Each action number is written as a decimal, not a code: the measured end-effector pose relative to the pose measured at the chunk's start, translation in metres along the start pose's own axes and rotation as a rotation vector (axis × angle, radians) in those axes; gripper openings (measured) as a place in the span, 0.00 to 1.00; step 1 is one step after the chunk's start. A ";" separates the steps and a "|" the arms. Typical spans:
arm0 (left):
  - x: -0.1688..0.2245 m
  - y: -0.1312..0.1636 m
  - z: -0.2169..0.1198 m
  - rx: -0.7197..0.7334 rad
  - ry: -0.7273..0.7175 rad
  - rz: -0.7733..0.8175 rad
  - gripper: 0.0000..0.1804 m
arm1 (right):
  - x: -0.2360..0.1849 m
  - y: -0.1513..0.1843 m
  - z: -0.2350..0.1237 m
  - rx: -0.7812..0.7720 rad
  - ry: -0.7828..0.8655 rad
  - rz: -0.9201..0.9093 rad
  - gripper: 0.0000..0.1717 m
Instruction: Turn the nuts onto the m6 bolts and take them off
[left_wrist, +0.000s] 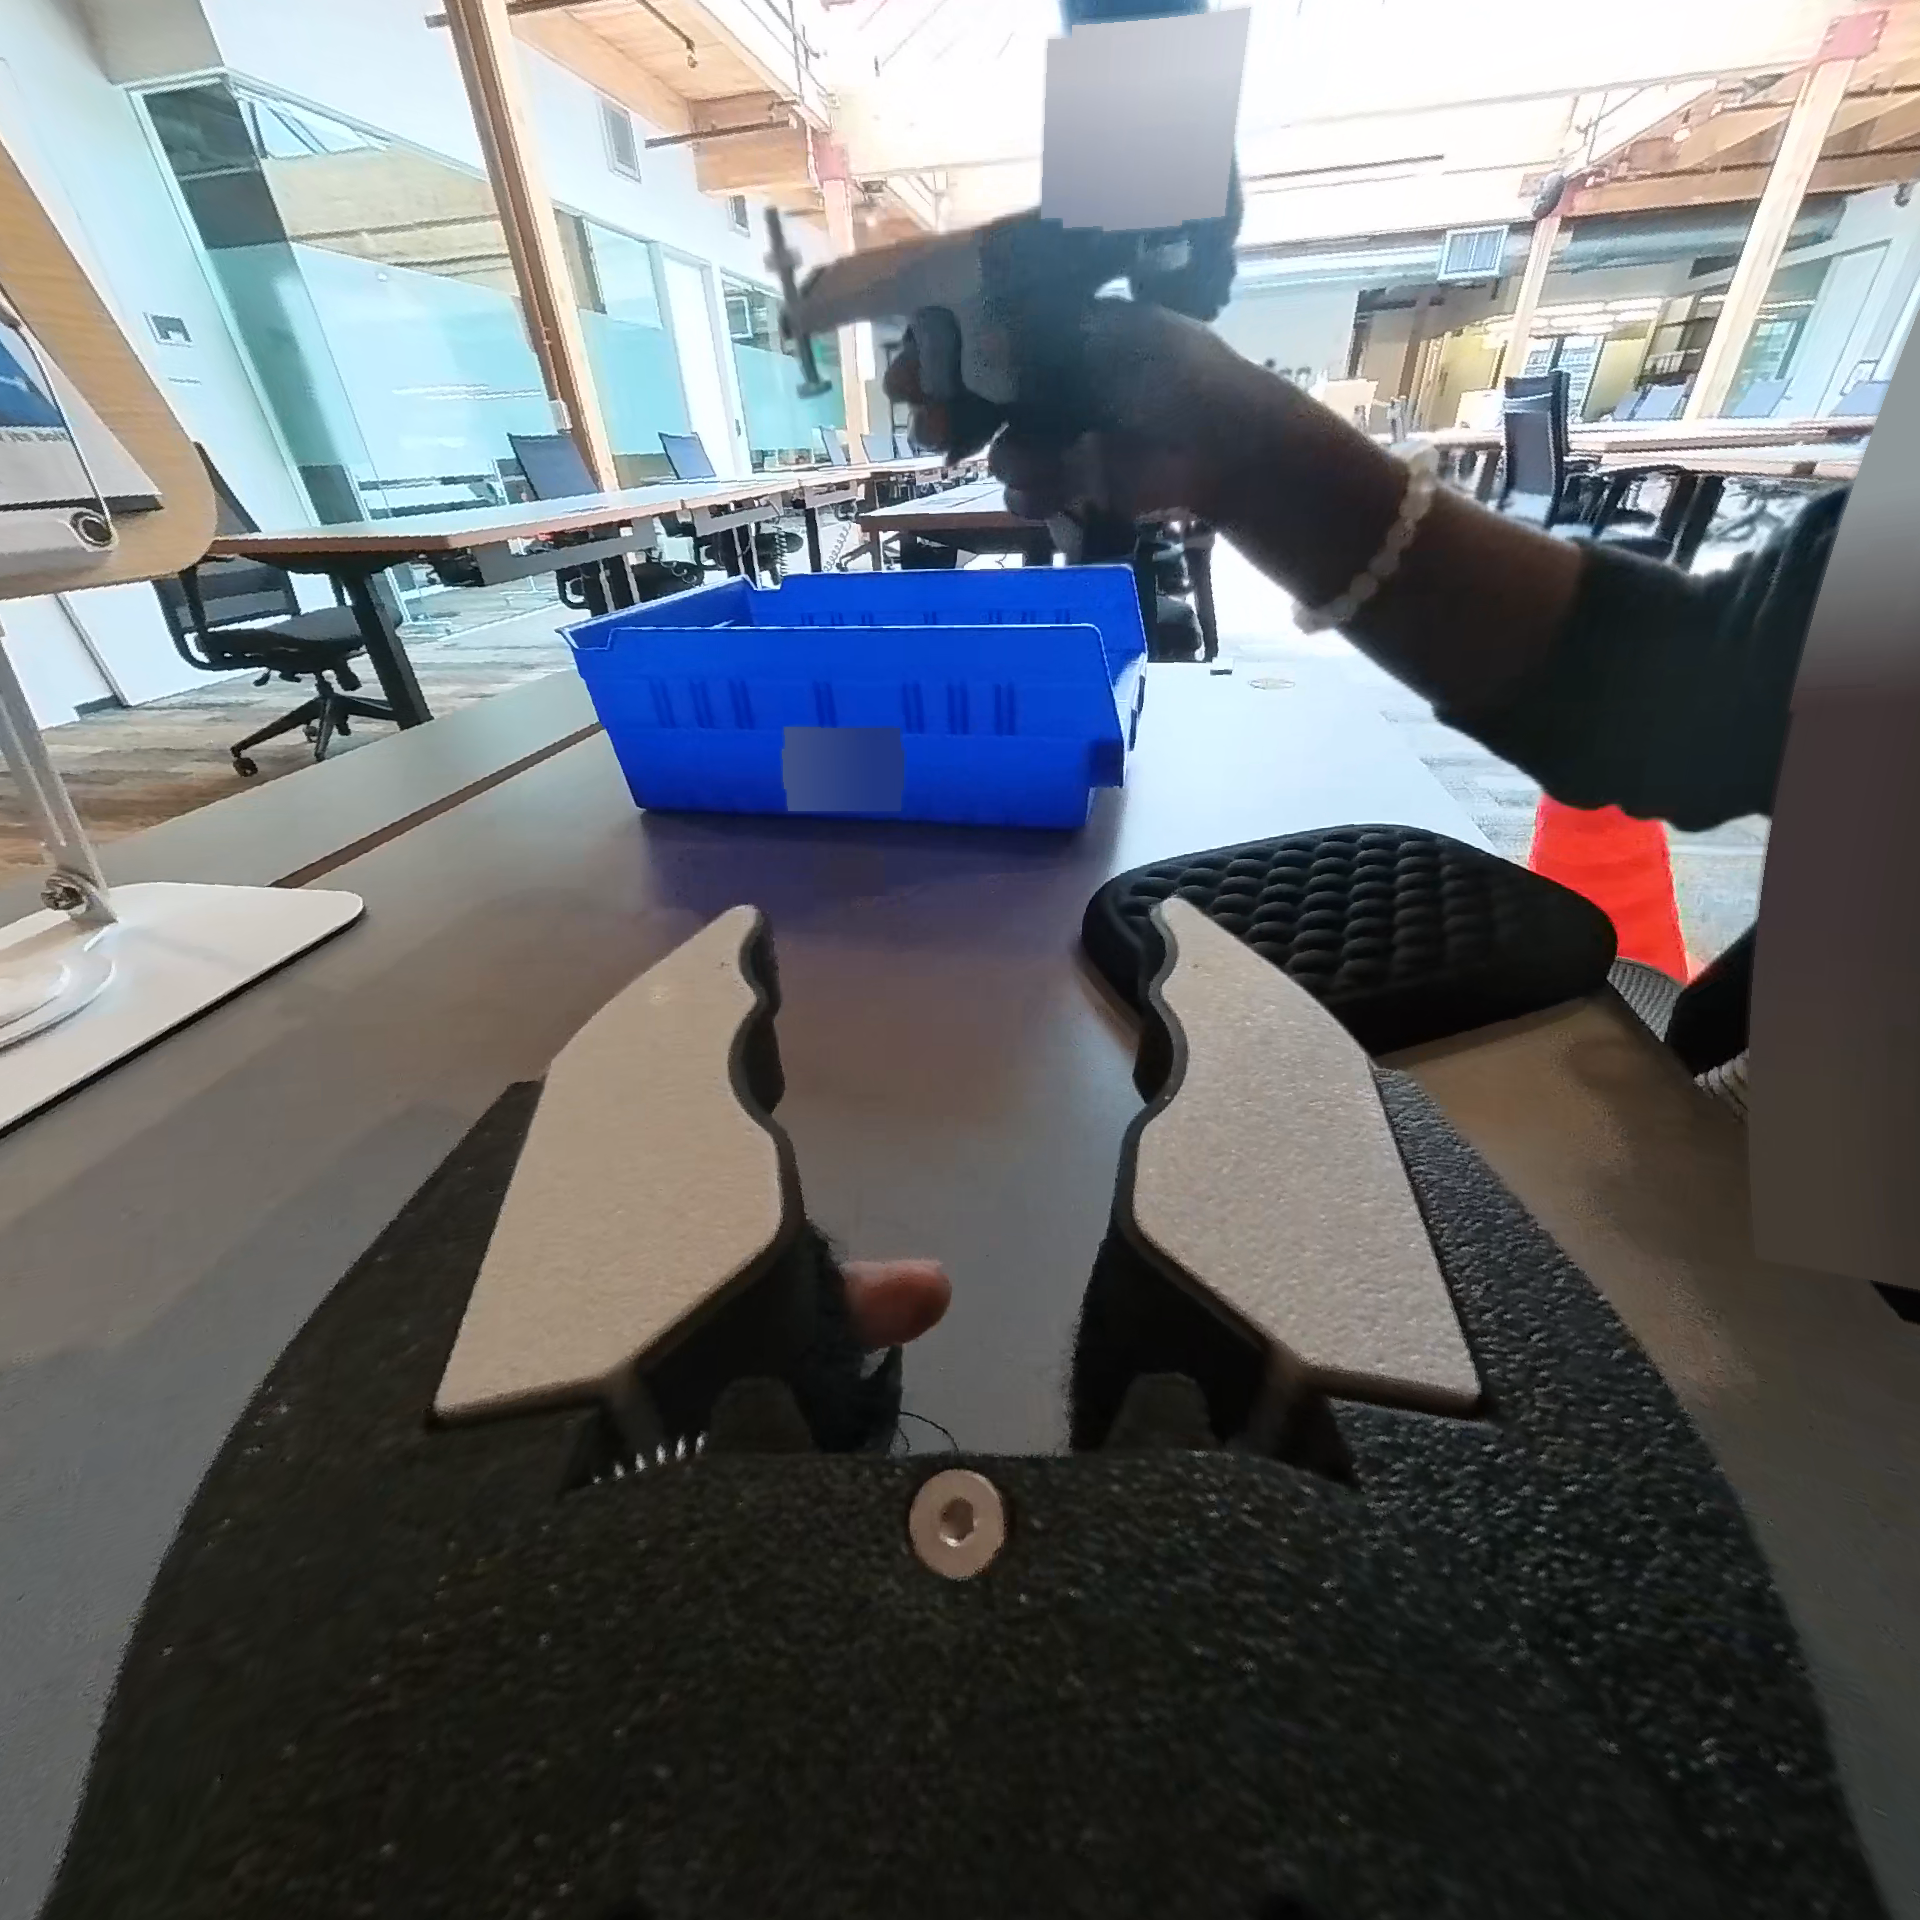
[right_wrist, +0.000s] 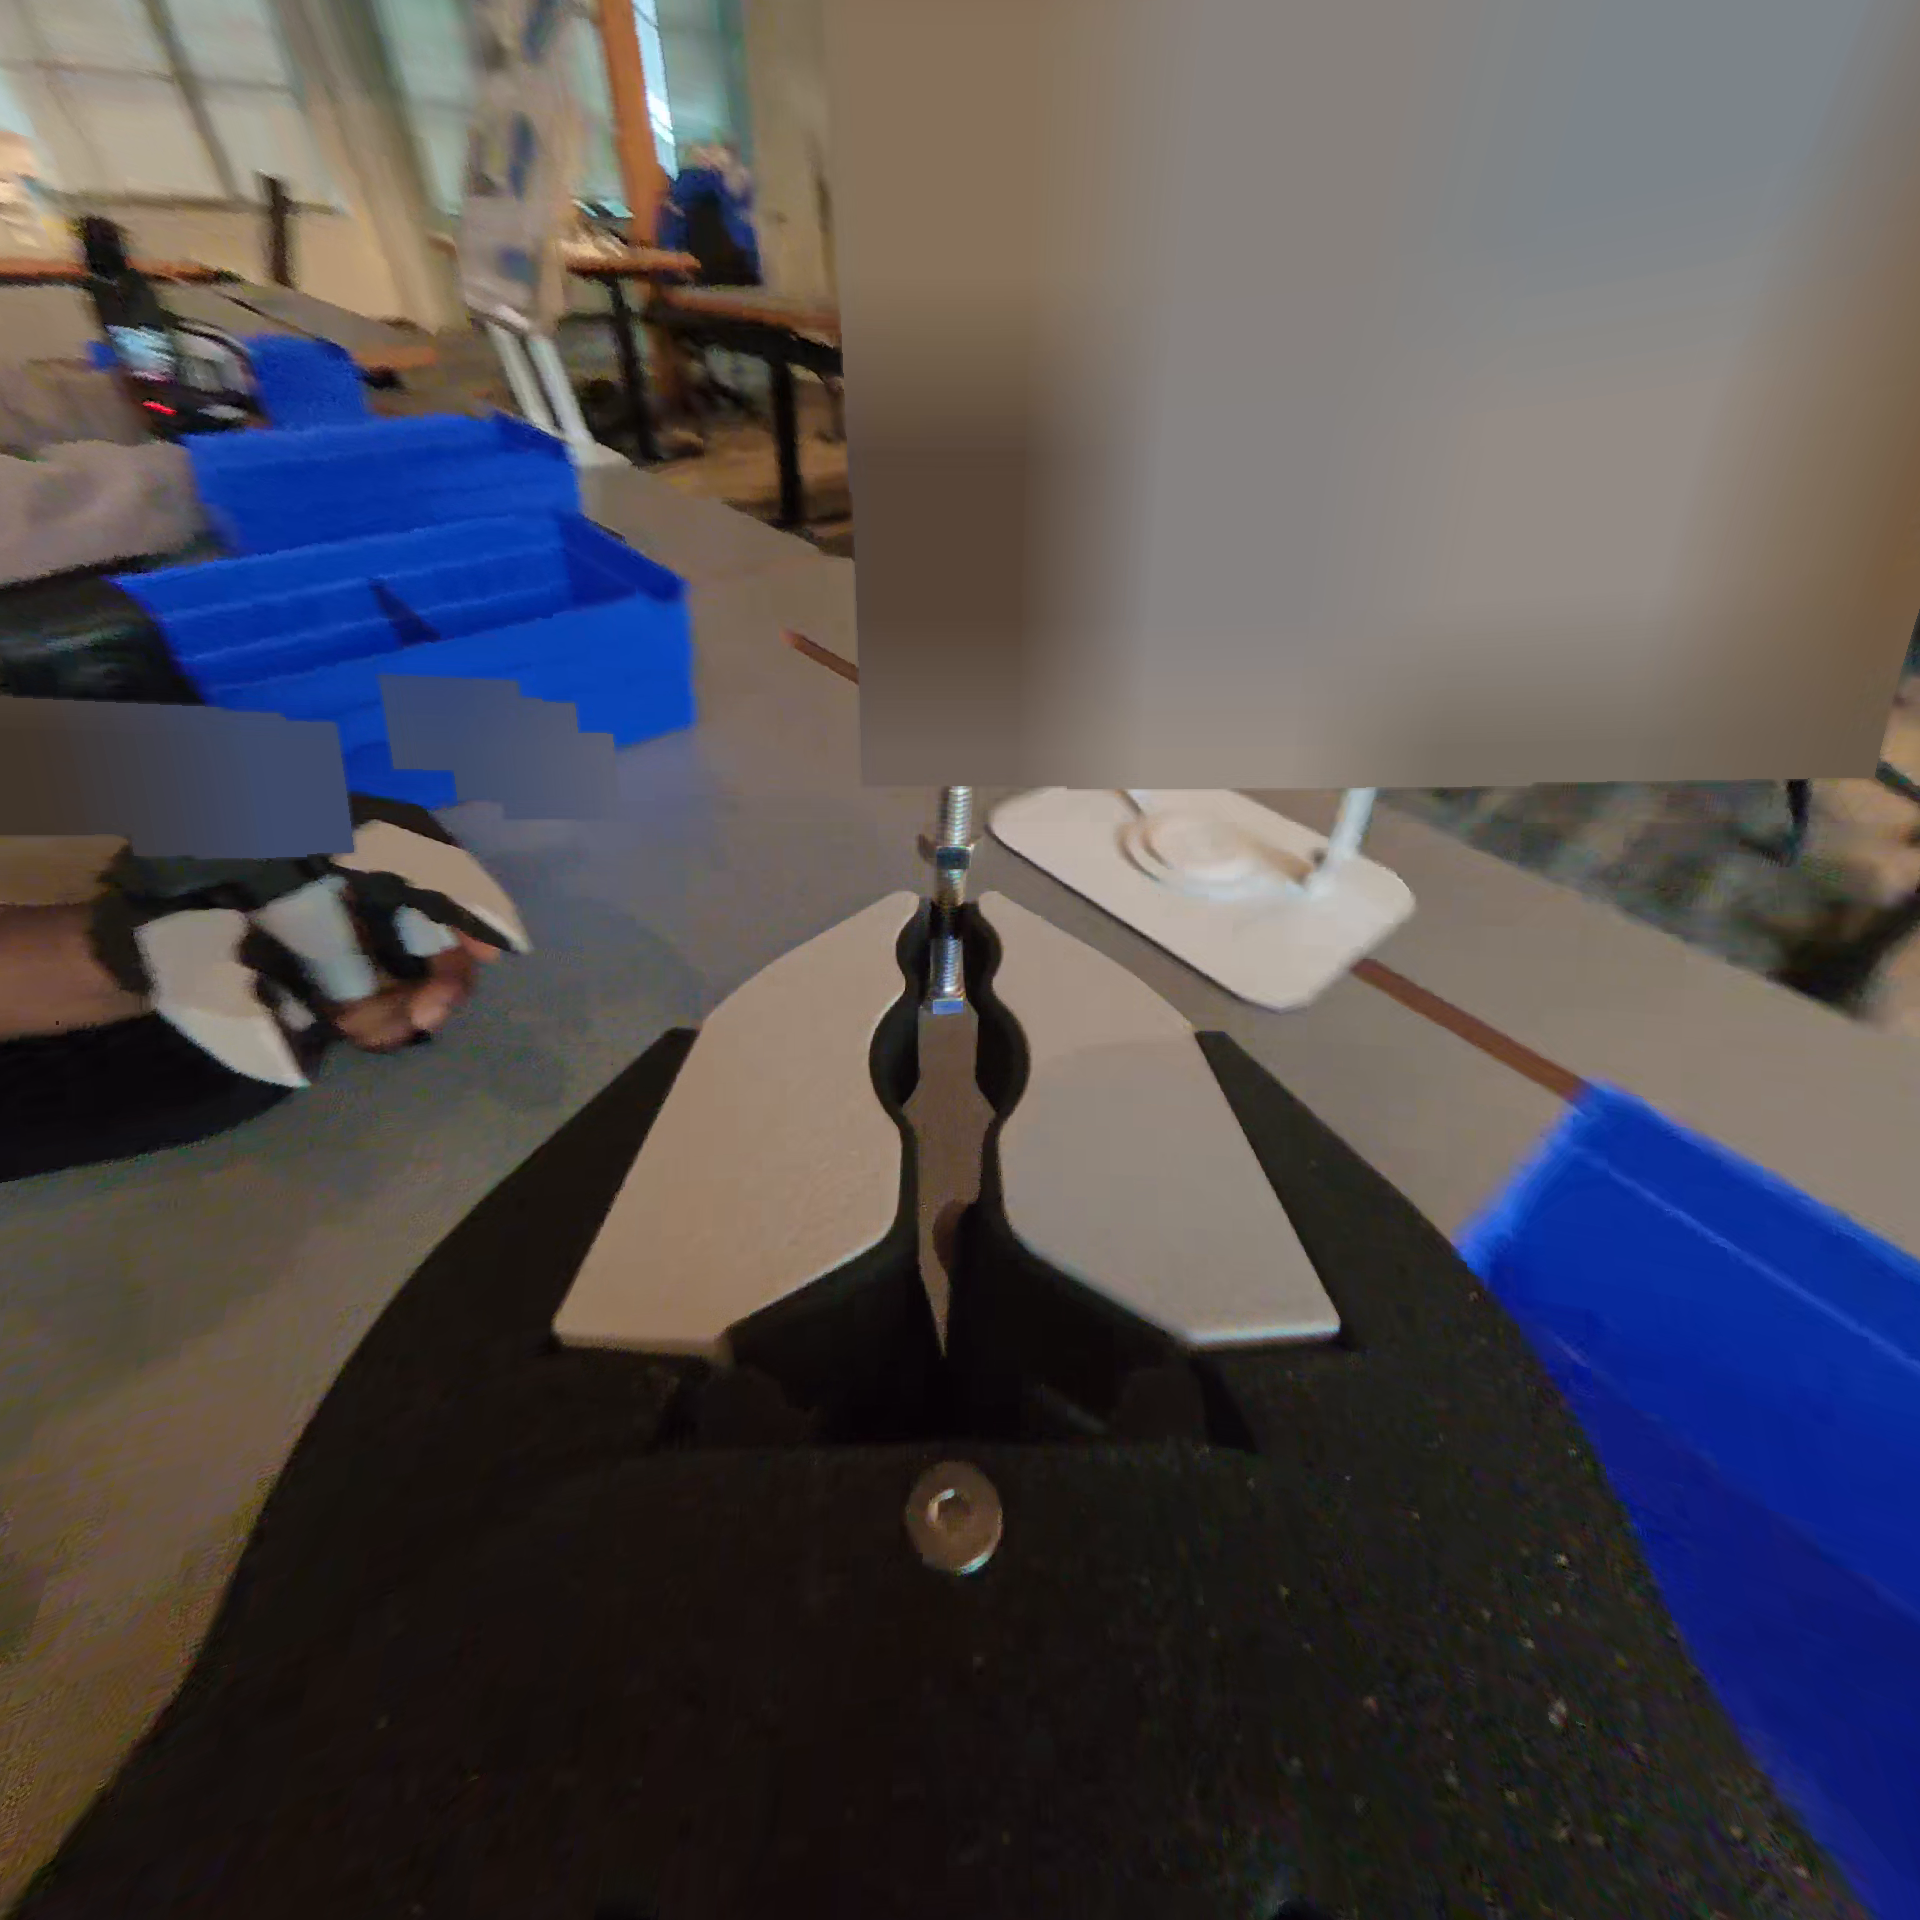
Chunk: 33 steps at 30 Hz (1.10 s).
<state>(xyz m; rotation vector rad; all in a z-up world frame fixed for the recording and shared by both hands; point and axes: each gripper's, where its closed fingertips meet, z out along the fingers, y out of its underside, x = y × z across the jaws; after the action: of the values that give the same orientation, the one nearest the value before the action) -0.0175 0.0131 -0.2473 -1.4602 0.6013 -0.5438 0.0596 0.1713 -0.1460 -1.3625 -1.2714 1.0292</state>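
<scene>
We see a dark surface (left_wrist: 436, 997) with a blue bin (left_wrist: 862, 717) in an open office, our left gripper (left_wrist: 961, 935) spread wide and bare, our right gripper (right_wrist: 948, 914) clamped on a silver bolt (right_wrist: 951, 961) carrying a nut (right_wrist: 952, 858).

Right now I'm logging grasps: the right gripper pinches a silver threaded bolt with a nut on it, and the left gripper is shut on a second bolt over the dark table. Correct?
Not quite. The left gripper is open and holds nothing, as the left wrist view shows: only dark table lies between its fingers. The right gripper does pinch the silver threaded bolt, nut on it.
</scene>
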 end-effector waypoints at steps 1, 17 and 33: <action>0.000 0.000 0.000 -0.001 0.001 0.001 0.36 | 0.016 0.006 -0.006 -0.042 0.035 0.024 0.03; 0.011 -0.006 0.003 0.059 0.018 0.079 0.41 | 0.156 0.144 -0.032 -0.703 0.309 0.387 0.03; 0.012 -0.007 0.002 0.053 0.015 0.105 0.40 | 0.184 0.205 -0.020 -0.950 0.357 0.543 0.03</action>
<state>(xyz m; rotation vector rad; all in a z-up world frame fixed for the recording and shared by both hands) -0.0075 0.0062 -0.2413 -1.3679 0.6667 -0.4849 0.1324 0.3552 -0.3384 -2.5866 -1.1664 0.4352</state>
